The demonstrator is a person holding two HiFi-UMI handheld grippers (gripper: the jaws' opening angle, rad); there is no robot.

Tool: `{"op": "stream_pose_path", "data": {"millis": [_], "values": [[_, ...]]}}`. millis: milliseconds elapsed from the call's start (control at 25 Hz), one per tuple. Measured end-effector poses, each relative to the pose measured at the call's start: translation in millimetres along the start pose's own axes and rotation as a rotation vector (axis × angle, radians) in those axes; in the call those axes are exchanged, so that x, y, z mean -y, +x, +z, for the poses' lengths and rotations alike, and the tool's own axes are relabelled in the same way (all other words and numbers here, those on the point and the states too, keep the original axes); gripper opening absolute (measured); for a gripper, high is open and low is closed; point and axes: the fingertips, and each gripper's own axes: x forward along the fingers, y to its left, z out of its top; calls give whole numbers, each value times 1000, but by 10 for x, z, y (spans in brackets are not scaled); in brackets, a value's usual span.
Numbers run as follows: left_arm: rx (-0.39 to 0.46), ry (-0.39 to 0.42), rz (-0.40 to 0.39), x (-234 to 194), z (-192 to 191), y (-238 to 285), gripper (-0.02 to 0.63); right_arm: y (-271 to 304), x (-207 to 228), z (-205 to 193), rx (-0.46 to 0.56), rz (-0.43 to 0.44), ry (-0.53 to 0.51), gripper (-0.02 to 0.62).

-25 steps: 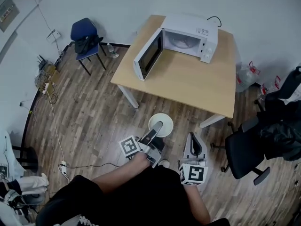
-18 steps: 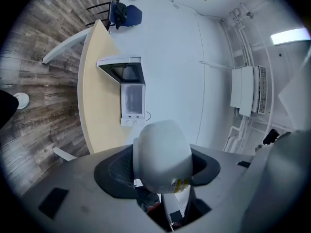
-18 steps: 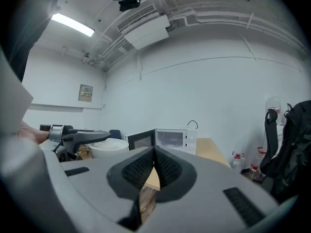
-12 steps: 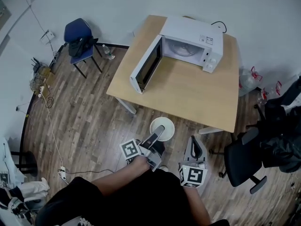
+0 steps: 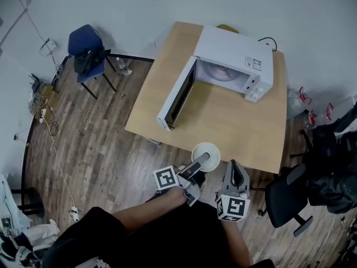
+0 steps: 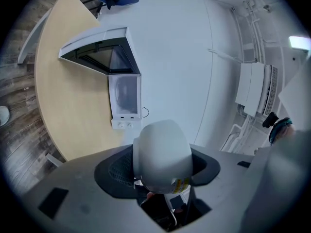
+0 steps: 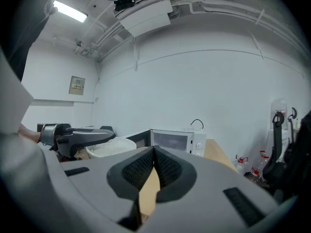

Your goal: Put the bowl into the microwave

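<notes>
Head view: grips a white bowl (image 5: 206, 151) by the rim in the left tongs (image 5: 202, 159), held up right at the near edge of the wooden bench (image 5: 223, 121). Carries the right tongs (image 5: 234, 166) just beside on the right, pinched together on nothing. Picks out the white microwave (image 5: 237, 63) at the far side of that bench, with its door (image 5: 177, 98) swung wide open, well apart from the bowl. Takes in a blue chair (image 5: 83, 46) by the wall at far left and a black office chair (image 5: 287, 191) at right, both on the wood floor (image 5: 95, 144).

Left gripper view: looks straight along the jaws and meets the bowl (image 6: 162, 154), clamped between them by the rim, domed outside towards the camera. Shows the microwave (image 6: 124, 98) beyond, across the bench top, with the door (image 6: 99, 52) open.

Right gripper view: shows both jaws pressed flat together, with nothing between. Catches the left tongs (image 7: 73, 139) and the bowl (image 7: 109, 147) off to the left. Finds the microwave (image 7: 177, 141) dead ahead, past the jaw tips.
</notes>
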Motion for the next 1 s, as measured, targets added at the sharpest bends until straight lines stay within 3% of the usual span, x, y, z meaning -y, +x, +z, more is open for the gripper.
{"op": "stream_pose_path", "data": {"millis": [320, 520, 640, 1000], "values": [[-85, -39, -6, -17, 439, 365, 253, 449, 53, 240, -10, -105, -18, 60], [-125, -60, -15, -100, 513, 492, 253, 613, 54, 209, -35, -125, -30, 60], [-120, -87, -16, -175, 525, 536, 253, 662, 86, 222, -37, -132, -37, 60], [-58, -52, 23, -404, 816, 763, 253, 887, 182, 127, -30, -116, 11, 60]]}}
